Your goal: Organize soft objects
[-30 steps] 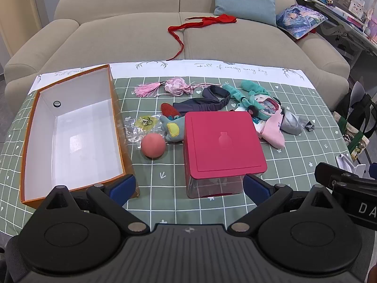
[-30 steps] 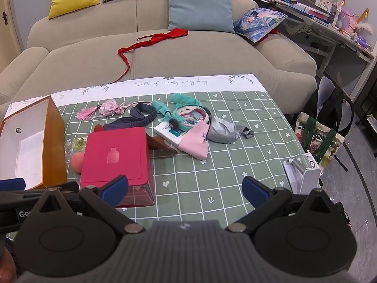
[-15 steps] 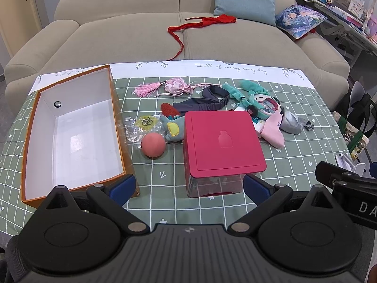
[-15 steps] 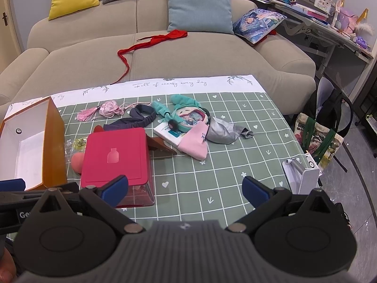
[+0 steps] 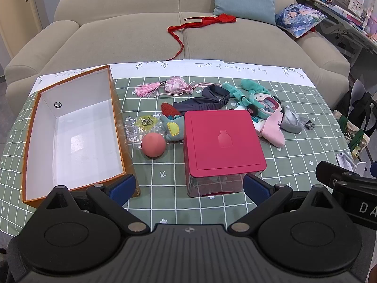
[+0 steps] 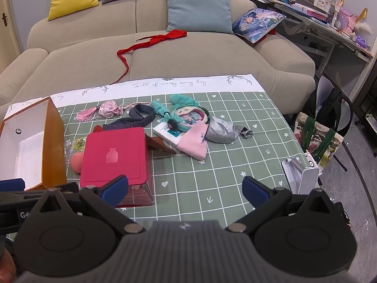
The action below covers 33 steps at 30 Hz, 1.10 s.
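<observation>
Only the left view shows the blue plush (image 5: 173,129); both hand-held grippers gape empty.

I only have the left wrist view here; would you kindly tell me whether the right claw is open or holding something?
Observer: The right claw is open and empty, hovering just right of the red-lidded box.
Operator: Thank you. Is anything tucked behind that box on its right side?
Observer: Yes, a brown wedge-shaped item lies by the box's far right edge, between it and the pink cloth.
</observation>
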### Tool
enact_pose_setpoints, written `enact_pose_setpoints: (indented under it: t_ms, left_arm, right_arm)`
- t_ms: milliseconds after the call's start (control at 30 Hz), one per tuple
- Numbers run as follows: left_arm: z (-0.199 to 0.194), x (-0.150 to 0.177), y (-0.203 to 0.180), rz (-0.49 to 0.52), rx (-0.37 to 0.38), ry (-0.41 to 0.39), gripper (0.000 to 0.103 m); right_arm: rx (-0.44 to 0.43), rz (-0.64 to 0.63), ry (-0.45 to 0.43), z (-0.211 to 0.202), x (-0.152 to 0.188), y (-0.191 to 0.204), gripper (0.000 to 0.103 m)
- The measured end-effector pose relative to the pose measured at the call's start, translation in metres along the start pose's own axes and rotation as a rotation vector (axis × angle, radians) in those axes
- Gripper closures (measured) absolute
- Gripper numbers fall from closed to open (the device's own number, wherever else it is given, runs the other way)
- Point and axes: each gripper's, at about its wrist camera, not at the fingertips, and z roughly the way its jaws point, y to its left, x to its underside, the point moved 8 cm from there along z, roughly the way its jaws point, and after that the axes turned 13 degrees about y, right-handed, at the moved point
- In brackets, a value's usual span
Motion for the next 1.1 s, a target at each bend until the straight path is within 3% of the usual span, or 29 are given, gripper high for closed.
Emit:
enact_pose_setpoints:
  t_ms: [1100]
  left_arm:
    - [-0.001, -0.0012, -0.0006, 0.0, 0.002, 0.001, 0.0]
  right_arm:
    - [0.004, -0.002, -0.006, -0.0026, -0.0011, 0.001, 0.002]
